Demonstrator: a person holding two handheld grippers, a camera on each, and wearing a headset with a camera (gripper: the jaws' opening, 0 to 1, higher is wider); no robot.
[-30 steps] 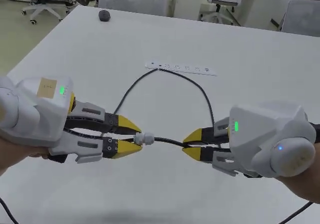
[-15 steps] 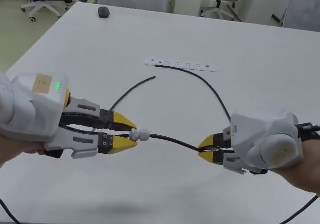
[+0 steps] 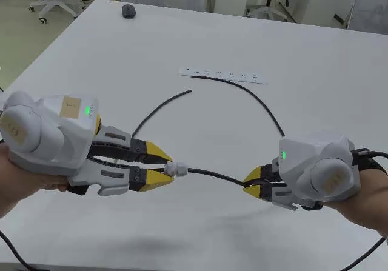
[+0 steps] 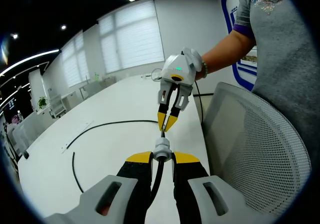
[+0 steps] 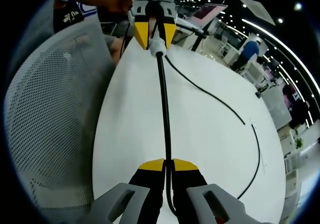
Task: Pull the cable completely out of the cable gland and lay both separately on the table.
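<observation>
The gland (image 3: 176,170) is clamped between the jaws of the left gripper (image 3: 165,168), clear of the table (image 3: 182,34). The cable (image 3: 212,174) is clenched by the right gripper (image 3: 248,183), apart from the gland, and the span between them is drawn straight. This opposed grip is judged suited to pulling. The cable passes through the gland and trails onto the table. Extraction is judged incomplete.

The gland (image 3: 176,170) sits between the left gripper's (image 3: 165,168) jaws. The cable (image 3: 209,173) runs right from it into the right gripper (image 3: 250,185), then curves back toward the strip (image 3: 218,74) on the counter (image 3: 315,59).
</observation>
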